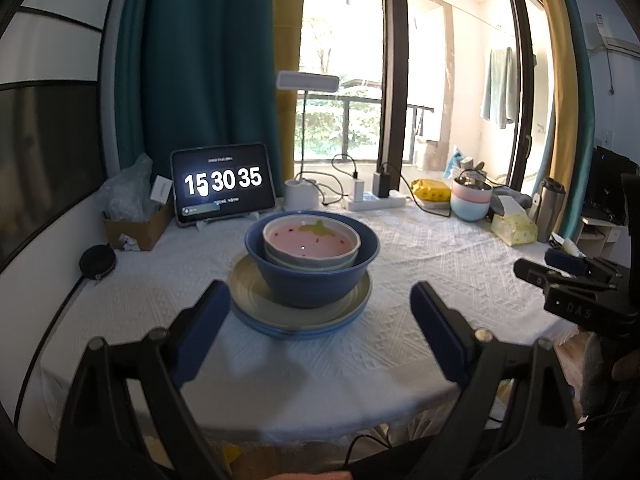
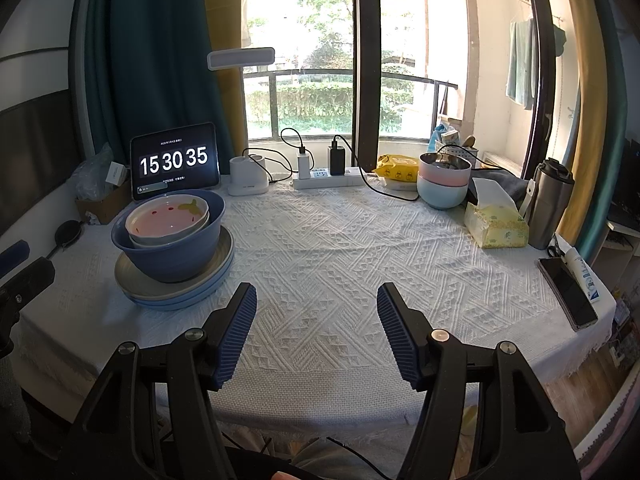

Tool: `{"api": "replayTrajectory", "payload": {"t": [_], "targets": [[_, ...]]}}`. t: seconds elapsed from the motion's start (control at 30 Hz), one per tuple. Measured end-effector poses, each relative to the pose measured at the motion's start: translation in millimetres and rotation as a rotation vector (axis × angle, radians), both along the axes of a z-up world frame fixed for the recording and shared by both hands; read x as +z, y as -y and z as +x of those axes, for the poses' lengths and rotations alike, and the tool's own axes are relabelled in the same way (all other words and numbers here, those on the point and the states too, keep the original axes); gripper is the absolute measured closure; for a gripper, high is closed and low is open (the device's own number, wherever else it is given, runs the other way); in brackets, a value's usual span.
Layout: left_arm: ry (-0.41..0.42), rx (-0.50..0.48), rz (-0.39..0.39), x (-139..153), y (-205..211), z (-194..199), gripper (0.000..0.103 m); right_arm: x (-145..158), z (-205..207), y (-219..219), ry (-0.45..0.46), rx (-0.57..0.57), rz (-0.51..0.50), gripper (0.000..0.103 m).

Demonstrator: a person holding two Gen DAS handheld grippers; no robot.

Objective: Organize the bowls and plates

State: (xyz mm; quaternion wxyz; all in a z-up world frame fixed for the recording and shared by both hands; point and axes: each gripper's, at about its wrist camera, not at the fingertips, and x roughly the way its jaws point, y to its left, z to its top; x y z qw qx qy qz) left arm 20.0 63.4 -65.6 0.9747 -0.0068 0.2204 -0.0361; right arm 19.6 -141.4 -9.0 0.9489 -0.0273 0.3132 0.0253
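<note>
My left gripper [image 1: 320,312] hangs with its blue-padded jaws spread wide and nothing between them, aimed straight at the stack; my right gripper [image 2: 316,332] is parted somewhat less, also holding nothing, over bare cloth near the front edge of the table. The stack stands toward the left side of the white woven tablecloth [image 2: 340,240], in front of the tablet showing a clock [image 2: 175,161]: a small white ceramic bowl with a pink inside and a green mark [image 1: 311,240] sits nested in a second pale bowl, both inside a deep blue ceramic bowl [image 1: 312,280], which rests on a grey-green glazed plate [image 1: 256,300] lying on a light blue plate [image 2: 180,300]. A pink and light blue pair of nested bowls [image 2: 442,184] stands near the back right, beside the yellow tissue pack [image 2: 496,224]. I judge the stack heavy, stiff, breakable and slick with glaze, so the whole lot would slide or tip if I took it by one side. I would lift piece by piece, pinching the rim wall of the top bowl with one pad inside and one outside, squeezing gently
</note>
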Motion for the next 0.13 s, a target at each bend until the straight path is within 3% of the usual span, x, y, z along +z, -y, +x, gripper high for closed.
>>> {"api": "replayTrajectory", "payload": {"t": [0.13], "targets": [[0.010,0.007,0.003,1.2,-1.1,-2.6,0.011,0.9,-0.1,-0.4,0.002,0.000,0.000,0.037]]}}
